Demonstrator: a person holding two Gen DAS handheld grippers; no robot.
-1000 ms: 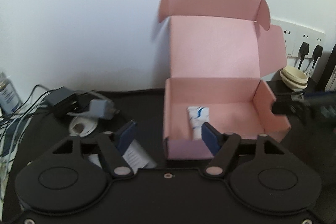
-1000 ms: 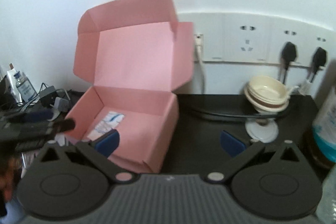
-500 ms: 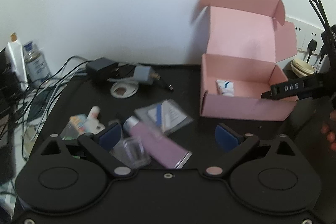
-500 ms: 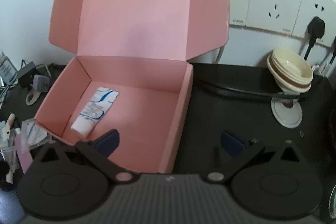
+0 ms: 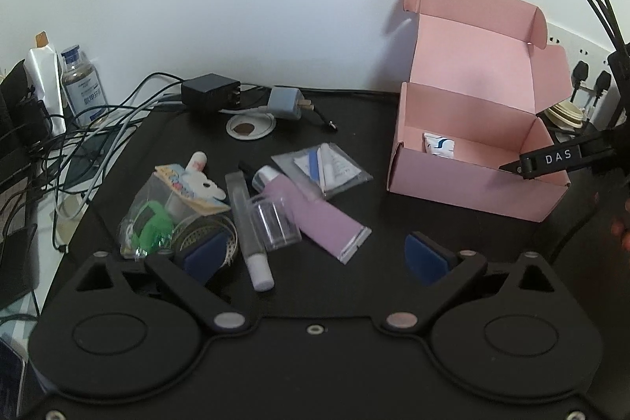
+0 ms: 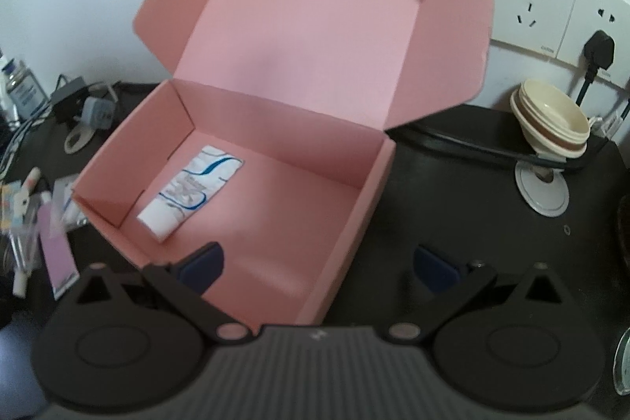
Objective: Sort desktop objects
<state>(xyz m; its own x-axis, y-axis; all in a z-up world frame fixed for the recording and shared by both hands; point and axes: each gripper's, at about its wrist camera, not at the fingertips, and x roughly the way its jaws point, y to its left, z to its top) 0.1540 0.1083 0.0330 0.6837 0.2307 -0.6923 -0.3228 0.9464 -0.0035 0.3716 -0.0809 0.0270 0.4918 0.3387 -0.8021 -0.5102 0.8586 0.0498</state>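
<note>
The pink box (image 6: 252, 184) sits open on the black counter (image 5: 354, 128), a white tube (image 6: 193, 191) lying inside it. Left of the box lies a heap: a purple tube (image 5: 319, 215), a clear bottle (image 5: 275, 219), sachets. Above that heap the left gripper (image 5: 315, 254) hangs released and empty. The right gripper (image 6: 319, 262), also spread and empty, straddles the box's right wall.

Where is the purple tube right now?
In the left wrist view, the purple tube lies on the black desk left of the pink box, between a clear little bottle and a flat plastic packet.
</note>
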